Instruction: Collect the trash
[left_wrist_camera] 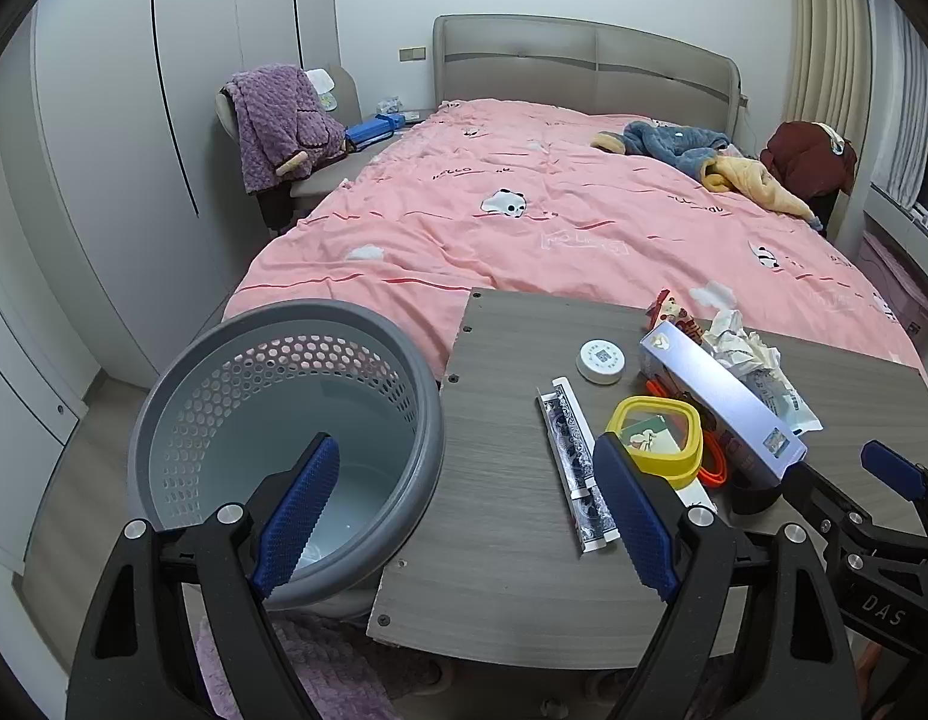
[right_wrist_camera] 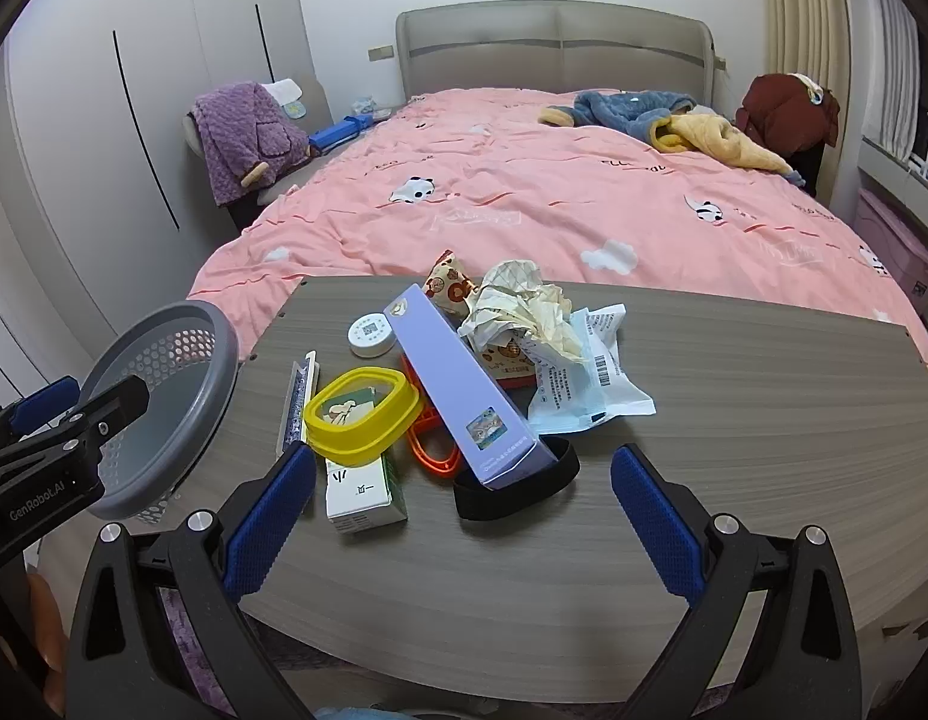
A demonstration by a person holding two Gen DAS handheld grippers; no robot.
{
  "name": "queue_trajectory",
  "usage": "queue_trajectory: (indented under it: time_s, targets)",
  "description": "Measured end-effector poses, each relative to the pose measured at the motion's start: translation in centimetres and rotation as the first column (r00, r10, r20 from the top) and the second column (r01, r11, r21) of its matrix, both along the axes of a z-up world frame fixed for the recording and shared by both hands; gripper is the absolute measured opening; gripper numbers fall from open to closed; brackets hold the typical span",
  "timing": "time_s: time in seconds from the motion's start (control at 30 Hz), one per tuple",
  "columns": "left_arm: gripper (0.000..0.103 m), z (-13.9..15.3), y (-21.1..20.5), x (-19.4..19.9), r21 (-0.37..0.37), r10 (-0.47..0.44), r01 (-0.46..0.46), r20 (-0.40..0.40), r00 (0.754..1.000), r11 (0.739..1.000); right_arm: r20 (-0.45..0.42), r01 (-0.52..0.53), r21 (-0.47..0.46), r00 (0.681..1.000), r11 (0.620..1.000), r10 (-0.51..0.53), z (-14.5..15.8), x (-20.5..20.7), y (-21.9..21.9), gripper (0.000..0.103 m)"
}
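Left claw (left_wrist_camera: 464, 516) wide open, empty; right claw (right_wrist_camera: 464, 516) likewise

I see a bedroom: a bed (right_wrist_camera: 524, 192) with pink bedding and grey headboard (right_wrist_camera: 554, 48), white wardrobes (left_wrist_camera: 134, 120) on the left, beige curtains (left_wrist_camera: 824, 30) by a window on the right, pale walls.

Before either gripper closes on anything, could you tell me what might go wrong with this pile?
The long purple box leans across the black band and orange ring; pulling any of them may drag the others.

The crumpled paper sits loosely on the pile's far side and could roll off the table.

The bin stands off the table's left edge, so carried pieces may drop short.
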State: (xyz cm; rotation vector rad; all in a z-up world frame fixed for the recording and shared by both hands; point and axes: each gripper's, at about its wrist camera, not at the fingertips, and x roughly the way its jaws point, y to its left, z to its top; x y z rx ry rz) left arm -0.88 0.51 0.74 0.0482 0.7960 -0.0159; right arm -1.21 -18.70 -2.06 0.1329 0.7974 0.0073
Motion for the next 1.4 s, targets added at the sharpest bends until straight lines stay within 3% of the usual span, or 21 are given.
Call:
queue_trajectory:
  time_s: [1.4]
  targets:
    - [0.083, -0.41, 0.29, 0.06, 0.009, 0.012, -0.012, -0.004, 1.000, 1.000, 0.003, -0.002, 0.000, 1.000, 1.000, 0.002, 0.42, -0.06, 0.24, 0.097]
